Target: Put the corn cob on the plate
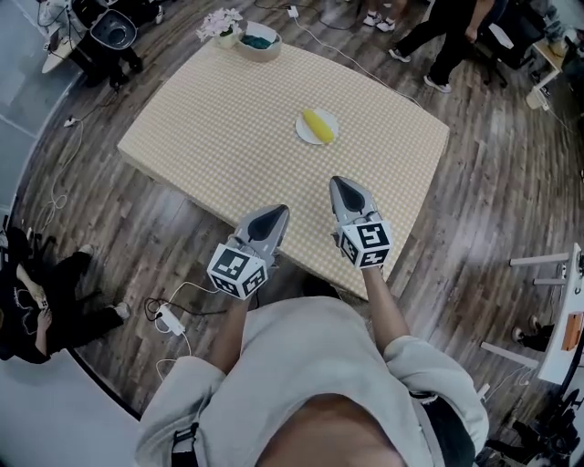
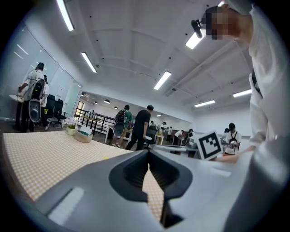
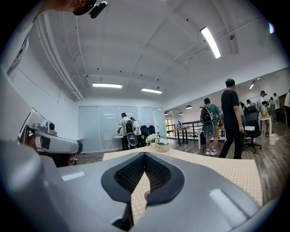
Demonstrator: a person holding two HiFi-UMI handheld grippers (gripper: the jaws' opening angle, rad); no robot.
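Observation:
A yellow corn cob (image 1: 318, 125) lies on a small white plate (image 1: 304, 134) near the middle of the checked table (image 1: 210, 119). My right gripper (image 1: 342, 183) hovers over the table's near edge, short of the plate, jaws shut and empty. My left gripper (image 1: 278, 212) sits lower and to the left, at the near edge, tips together with nothing between them. In the left gripper view the gripper (image 2: 148, 152) points level across the table, and a tiny yellow speck of the corn cob (image 2: 105, 158) shows. In the right gripper view the gripper (image 3: 144, 155) is closed; the plate is hidden behind it.
A bowl (image 1: 259, 40) and a small flower pot (image 1: 223, 27) stand at the table's far corner. Cables and a power strip (image 1: 170, 320) lie on the wood floor at left. People walk beyond the table (image 1: 452, 36); a seated person is at far left (image 1: 36, 301).

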